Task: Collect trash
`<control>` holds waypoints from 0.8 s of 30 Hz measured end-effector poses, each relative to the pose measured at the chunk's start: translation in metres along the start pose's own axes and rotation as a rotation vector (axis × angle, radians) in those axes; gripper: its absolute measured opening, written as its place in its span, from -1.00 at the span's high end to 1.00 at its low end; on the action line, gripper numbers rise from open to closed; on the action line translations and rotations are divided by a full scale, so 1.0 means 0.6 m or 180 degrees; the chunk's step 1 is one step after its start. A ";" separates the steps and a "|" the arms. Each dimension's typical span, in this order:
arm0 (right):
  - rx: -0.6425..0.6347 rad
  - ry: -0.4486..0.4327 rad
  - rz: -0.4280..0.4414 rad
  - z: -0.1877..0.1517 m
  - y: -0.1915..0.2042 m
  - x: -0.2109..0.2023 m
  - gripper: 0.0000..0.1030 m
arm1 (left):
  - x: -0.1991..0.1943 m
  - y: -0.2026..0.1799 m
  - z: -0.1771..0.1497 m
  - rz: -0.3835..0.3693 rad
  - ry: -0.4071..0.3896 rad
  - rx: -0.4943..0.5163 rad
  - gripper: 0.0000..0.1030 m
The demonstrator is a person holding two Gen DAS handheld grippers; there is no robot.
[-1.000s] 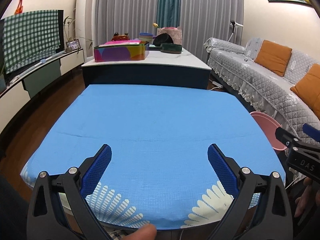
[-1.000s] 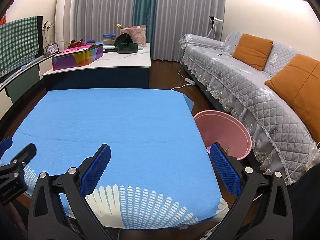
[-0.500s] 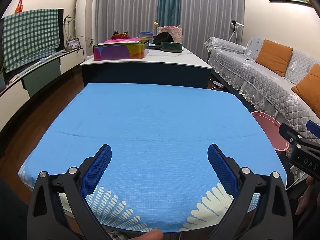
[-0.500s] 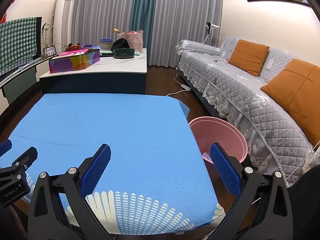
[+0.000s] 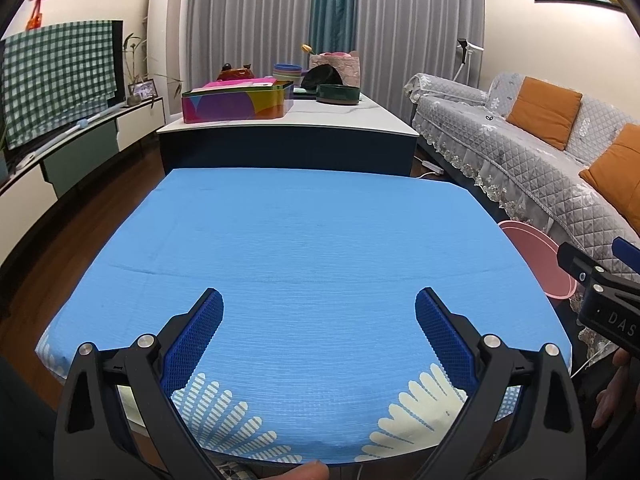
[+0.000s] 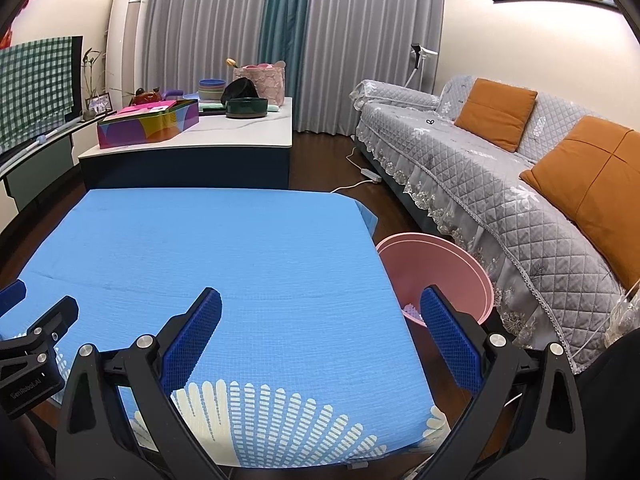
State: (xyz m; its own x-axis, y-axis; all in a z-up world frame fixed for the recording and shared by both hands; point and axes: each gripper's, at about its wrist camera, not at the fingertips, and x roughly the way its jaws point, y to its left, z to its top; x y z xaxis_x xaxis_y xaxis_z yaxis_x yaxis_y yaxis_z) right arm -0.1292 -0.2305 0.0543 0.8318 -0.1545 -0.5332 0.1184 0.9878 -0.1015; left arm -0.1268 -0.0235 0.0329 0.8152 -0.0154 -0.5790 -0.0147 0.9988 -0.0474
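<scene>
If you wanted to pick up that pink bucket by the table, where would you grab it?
Probably by the rim. The pink bucket stands upright and open on the floor between the blue table and the grey sofa, so the open right gripper could come from above and pinch the thin wall at the near, table-side edge.

We hold our left black two-finger gripper with blue ribbed pads (image 5: pixel 319 310) and its matching right black gripper (image 6: pixel 320 310) side by side (both level), jaws spread wide, gripping nothing.
</scene>
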 end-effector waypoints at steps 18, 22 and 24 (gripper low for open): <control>-0.0002 0.0020 0.0004 -0.002 0.001 0.001 -0.90 | 0.002 -0.002 0.001 -0.0028 0.0002 -0.0003 -0.82; 0.0007 0.0022 0.0000 -0.001 0.001 0.001 -0.90 | 0.003 -0.004 0.000 -0.0033 0.0000 0.0001 -0.84; 0.0011 0.0011 -0.0004 -0.002 0.000 0.001 -0.90 | 0.005 -0.005 0.000 -0.0041 0.0012 0.0000 -0.84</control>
State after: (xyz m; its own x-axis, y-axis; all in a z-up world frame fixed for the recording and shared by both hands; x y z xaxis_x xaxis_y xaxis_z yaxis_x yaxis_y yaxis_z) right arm -0.1294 -0.2304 0.0532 0.8298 -0.1558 -0.5358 0.1212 0.9876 -0.0994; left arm -0.1243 -0.0268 0.0311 0.8130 -0.0285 -0.5815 -0.0042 0.9985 -0.0549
